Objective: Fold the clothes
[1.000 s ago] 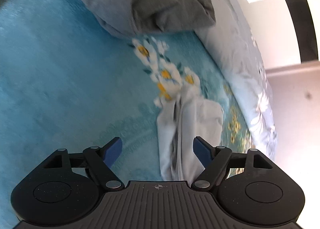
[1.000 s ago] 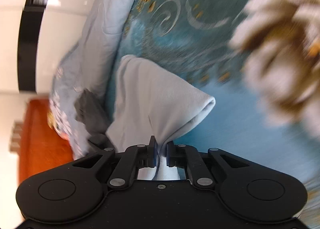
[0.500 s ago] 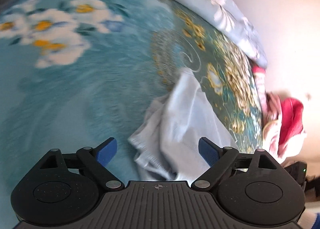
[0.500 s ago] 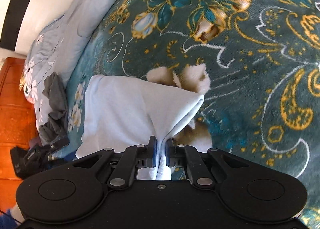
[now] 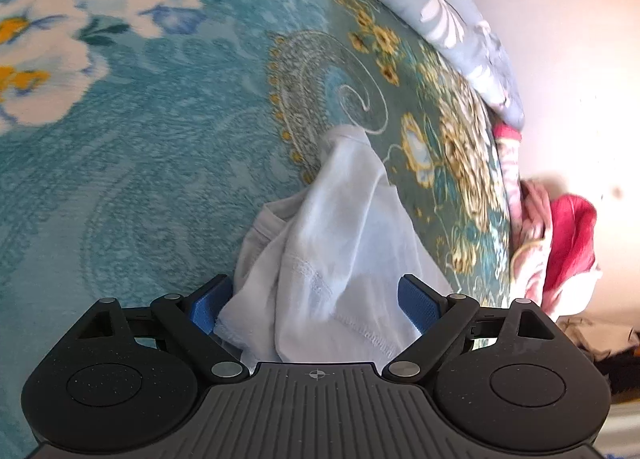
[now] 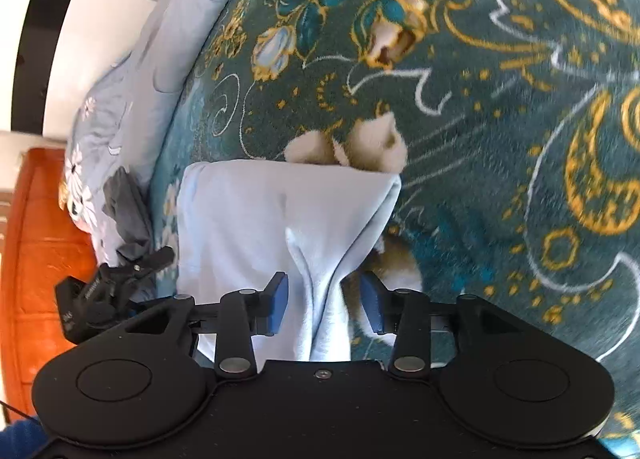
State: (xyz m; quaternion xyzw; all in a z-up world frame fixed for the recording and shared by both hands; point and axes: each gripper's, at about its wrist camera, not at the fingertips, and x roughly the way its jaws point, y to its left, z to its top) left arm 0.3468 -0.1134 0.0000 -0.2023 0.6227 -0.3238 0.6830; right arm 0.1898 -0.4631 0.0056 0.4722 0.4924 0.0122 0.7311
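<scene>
A pale blue garment (image 5: 336, 235) lies rumpled on the teal floral blanket (image 5: 160, 131). My left gripper (image 5: 316, 305) is open, its blue pads on either side of the garment's near hem. In the right wrist view the same garment (image 6: 260, 215) lies folded flat on the blanket (image 6: 500, 139), one pinched ridge running up between the fingers. My right gripper (image 6: 323, 301) is open around that ridge, with gaps on both sides. The left gripper's body (image 6: 104, 295) shows at the garment's far left edge.
A grey-blue floral quilt (image 5: 452, 15) runs along the blanket's far edge, also in the right wrist view (image 6: 132, 87). A dark grey garment (image 6: 126, 211) lies on it. Red and pink clothes (image 5: 560, 243) are heaped by the wall. An orange wooden headboard (image 6: 36, 243) stands at left.
My right gripper has opened and let go of the pale blue garment, which now rests on the blanket. My left gripper has moved in closer over the garment's hem.
</scene>
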